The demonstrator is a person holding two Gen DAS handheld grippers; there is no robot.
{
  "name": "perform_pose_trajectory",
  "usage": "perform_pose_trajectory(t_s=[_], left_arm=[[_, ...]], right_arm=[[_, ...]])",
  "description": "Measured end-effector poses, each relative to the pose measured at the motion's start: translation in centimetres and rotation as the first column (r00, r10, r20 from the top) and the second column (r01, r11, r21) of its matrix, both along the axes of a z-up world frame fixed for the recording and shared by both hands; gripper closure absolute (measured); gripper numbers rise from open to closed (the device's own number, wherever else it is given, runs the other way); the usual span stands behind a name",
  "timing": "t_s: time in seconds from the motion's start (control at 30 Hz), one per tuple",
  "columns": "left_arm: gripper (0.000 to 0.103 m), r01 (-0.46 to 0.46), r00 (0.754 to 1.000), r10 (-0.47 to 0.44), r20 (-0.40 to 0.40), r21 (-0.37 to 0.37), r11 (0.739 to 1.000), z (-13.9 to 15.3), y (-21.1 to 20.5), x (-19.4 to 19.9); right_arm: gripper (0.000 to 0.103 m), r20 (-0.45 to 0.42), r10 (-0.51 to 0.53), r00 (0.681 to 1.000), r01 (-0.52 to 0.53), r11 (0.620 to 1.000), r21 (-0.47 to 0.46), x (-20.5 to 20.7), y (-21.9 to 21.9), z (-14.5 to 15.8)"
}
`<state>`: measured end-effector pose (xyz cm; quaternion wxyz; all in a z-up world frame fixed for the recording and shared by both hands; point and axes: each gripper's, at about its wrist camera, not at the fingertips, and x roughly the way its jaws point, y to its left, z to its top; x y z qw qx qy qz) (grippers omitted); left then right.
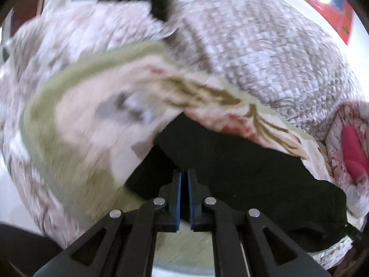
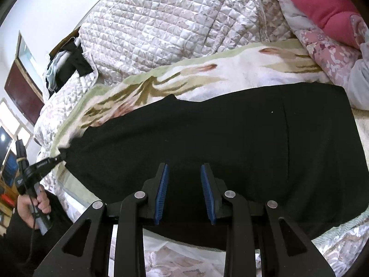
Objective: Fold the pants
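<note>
The black pants (image 2: 207,138) lie stretched across a floral blanket (image 2: 230,73) on the bed, waist end at the right. My left gripper (image 1: 184,173) is shut on the leg end of the pants (image 1: 230,161) and holds it up; it also shows in the right wrist view (image 2: 61,157) at the far left, pinching the cloth. My right gripper (image 2: 184,170) is open, its blue pads (image 2: 162,191) hovering just above the middle of the pants near the front edge.
A quilted grey-white bedspread (image 2: 173,23) covers the bed behind the blanket. A pink and floral pillow (image 2: 322,11) lies at the right. Dark clothes (image 2: 69,69) are piled at the far left of the bed. A white wall lies beyond.
</note>
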<state>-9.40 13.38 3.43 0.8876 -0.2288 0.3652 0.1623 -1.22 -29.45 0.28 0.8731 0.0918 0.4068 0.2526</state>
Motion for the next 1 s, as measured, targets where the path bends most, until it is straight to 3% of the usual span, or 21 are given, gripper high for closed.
perform_pose_trajectory(t_s=[0.07, 0.17, 0.2, 0.33, 0.4, 0.43, 0.47, 0.5, 0.7, 0.77, 0.83, 0.93, 1.0], left_arm=[[0.092, -0.022, 1.000, 0.021, -0.022, -0.070, 0.997, -1.2, 0.9, -0.1], [0.068, -0.028, 1.000, 0.026, -0.015, -0.159, 0.987, -2.0, 1.5, -0.3], [0.064, -0.027, 1.000, 0.026, -0.007, -0.176, 0.984, -2.2, 1.5, -0.3], [0.063, -0.022, 1.000, 0.023, 0.001, -0.191, 0.981, -2.5, 1.3, 0.3], [0.066, -0.024, 1.000, 0.023, -0.006, -0.186, 0.982, -2.6, 1.4, 0.9], [0.073, -0.023, 1.000, 0.021, -0.015, -0.179, 0.984, -2.7, 1.4, 1.2], [0.095, -0.022, 0.999, 0.017, -0.032, -0.153, 0.988, -2.6, 1.3, 1.4], [0.098, -0.017, 0.998, 0.010, -0.054, -0.120, 0.993, -2.6, 1.1, 1.6], [0.098, -0.016, 0.998, 0.010, -0.059, -0.101, 0.995, -2.7, 1.3, 1.1], [0.098, -0.015, 0.998, 0.009, -0.060, -0.101, 0.995, -2.8, 1.2, 1.1], [0.098, -0.012, 0.998, 0.006, -0.061, -0.096, 0.995, -2.8, 1.2, 1.2], [0.098, -0.013, 0.998, 0.006, -0.061, -0.099, 0.995, -2.8, 1.1, 1.2], [0.098, -0.010, 0.998, 0.004, -0.062, -0.096, 0.995, -2.7, 1.1, 1.3]], right_arm=[[0.073, 0.006, 0.003, 1.000, -0.002, 1.000, -0.008, -0.2, 0.1, 0.0], [0.073, 0.017, 0.008, 1.000, -0.008, 1.000, -0.018, -0.5, 0.3, 0.1], [0.073, 0.022, 0.009, 1.000, -0.009, 1.000, -0.022, -0.6, 0.3, 0.1], [0.073, 0.018, 0.003, 1.000, -0.003, 1.000, -0.021, -0.8, 0.3, 0.1], [0.073, 0.011, -0.005, 1.000, 0.005, 1.000, -0.003, -1.0, 0.1, 0.1], [0.073, 0.008, -0.016, 1.000, 0.016, 1.000, 0.011, -1.3, 0.0, 0.1], [0.073, 0.003, -0.032, 0.999, 0.031, 0.999, 0.027, -1.7, -0.3, 0.2], [0.073, -0.004, -0.050, 0.999, 0.050, 0.998, 0.041, -2.2, -0.7, 0.2], [0.073, -0.078, -0.202, 0.976, 0.208, 0.975, 0.082, -5.5, -3.7, -0.3], [0.066, -0.104, -0.269, 0.958, 0.278, 0.956, 0.090, -5.8, -5.1, -0.4], [0.054, -0.123, -0.360, 0.925, 0.373, 0.922, 0.101, -5.8, -7.1, -0.6], [0.052, -0.187, -0.447, 0.875, 0.475, 0.866, 0.156, -5.2, -9.7, -1.3], [0.052, -0.203, -0.469, 0.859, 0.504, 0.844, 0.182, -4.8, -10.6, -1.5]])
